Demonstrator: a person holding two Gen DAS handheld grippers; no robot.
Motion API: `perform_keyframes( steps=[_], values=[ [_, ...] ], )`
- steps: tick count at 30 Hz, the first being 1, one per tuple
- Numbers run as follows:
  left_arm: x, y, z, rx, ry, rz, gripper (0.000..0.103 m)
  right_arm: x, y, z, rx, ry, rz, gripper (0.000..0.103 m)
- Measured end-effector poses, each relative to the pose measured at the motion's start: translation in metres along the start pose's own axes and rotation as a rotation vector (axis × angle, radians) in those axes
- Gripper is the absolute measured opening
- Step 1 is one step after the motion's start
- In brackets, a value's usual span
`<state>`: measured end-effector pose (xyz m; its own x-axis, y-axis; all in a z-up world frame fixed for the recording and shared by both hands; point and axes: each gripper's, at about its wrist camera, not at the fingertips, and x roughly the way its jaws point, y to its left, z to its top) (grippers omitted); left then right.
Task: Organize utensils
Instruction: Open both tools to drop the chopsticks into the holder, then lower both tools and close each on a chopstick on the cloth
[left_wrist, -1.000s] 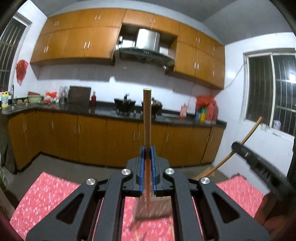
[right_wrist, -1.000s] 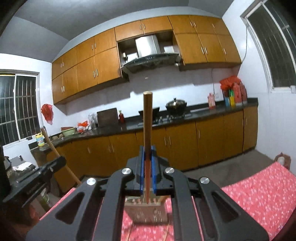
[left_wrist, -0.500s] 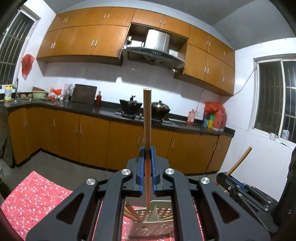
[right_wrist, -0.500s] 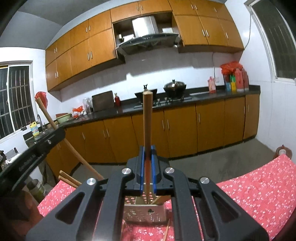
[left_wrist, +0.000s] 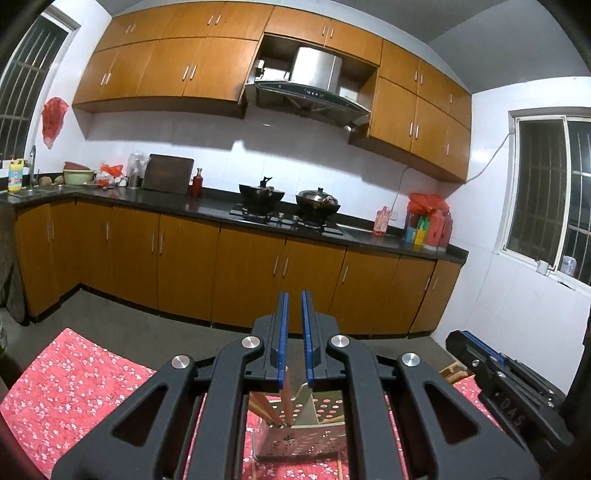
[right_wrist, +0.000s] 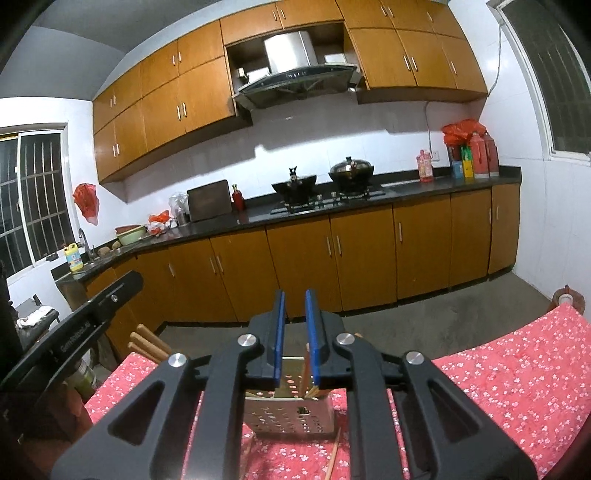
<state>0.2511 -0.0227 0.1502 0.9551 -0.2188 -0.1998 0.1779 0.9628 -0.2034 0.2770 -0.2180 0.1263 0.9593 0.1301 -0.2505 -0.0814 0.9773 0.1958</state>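
1. Surface (left_wrist: 74, 376): red flowered cloth, with kitchen cabinets beyond it.
2. Left hand-held gripper (left_wrist: 293, 295): the blue pads stand almost together with only a thin slit between them. Nothing shows in the slit and it grips nothing.
3. Holder (left_wrist: 295, 439): a perforated metal box that stands upright on the surface, just below and ahead of both grippers.
4. Chopsticks (left_wrist: 284, 402): wooden, standing tilted inside the holder. Their tops show just under the left gripper's pads. Contact with the pads cannot be judged.
5. Right hand-held gripper (right_wrist: 294, 295): the jaws have just been opening and now stand slightly apart. A chopstick in the holder shows through the lower gap, and the pads do not press on it.
6. Loose chopstick (right_wrist: 334, 454): lies on the cloth in front of the holder, near its right corner.
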Motion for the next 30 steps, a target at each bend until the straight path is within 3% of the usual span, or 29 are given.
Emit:
perform_keyframes(
  steps=[6, 9, 15, 21, 24, 27, 30],
  values=[
    [-0.038, 0.012, -0.002, -0.011, -0.018, -0.021, 0.008, -0.045, -0.009, -0.012, -0.017, -0.018, 0.005, 0.02],
    [-0.058, 0.024, -0.019, 0.001, 0.009, -0.015, 0.009, -0.054, -0.018, -0.041, -0.023, 0.044, -0.014, 0.02],
    [-0.057, 0.049, -0.087, 0.045, 0.2, 0.069, 0.013, -0.029, -0.042, -0.131, 0.026, 0.329, -0.078, 0.02],
    [-0.047, 0.057, -0.147, 0.049, 0.386, 0.116, 0.013, -0.011, -0.028, -0.199, 0.046, 0.535, -0.041, 0.021],
    [-0.046, 0.055, -0.167, 0.042, 0.436, 0.1, 0.015, -0.006, -0.018, -0.217, 0.036, 0.585, -0.028, 0.02],
    [-0.046, 0.053, -0.18, 0.036, 0.468, 0.089, 0.029, -0.002, -0.011, -0.231, 0.019, 0.627, -0.033, 0.02],
    [-0.046, 0.046, -0.189, 0.041, 0.491, 0.073, 0.029, -0.001, -0.008, -0.237, -0.015, 0.625, -0.054, 0.017]
  ],
)
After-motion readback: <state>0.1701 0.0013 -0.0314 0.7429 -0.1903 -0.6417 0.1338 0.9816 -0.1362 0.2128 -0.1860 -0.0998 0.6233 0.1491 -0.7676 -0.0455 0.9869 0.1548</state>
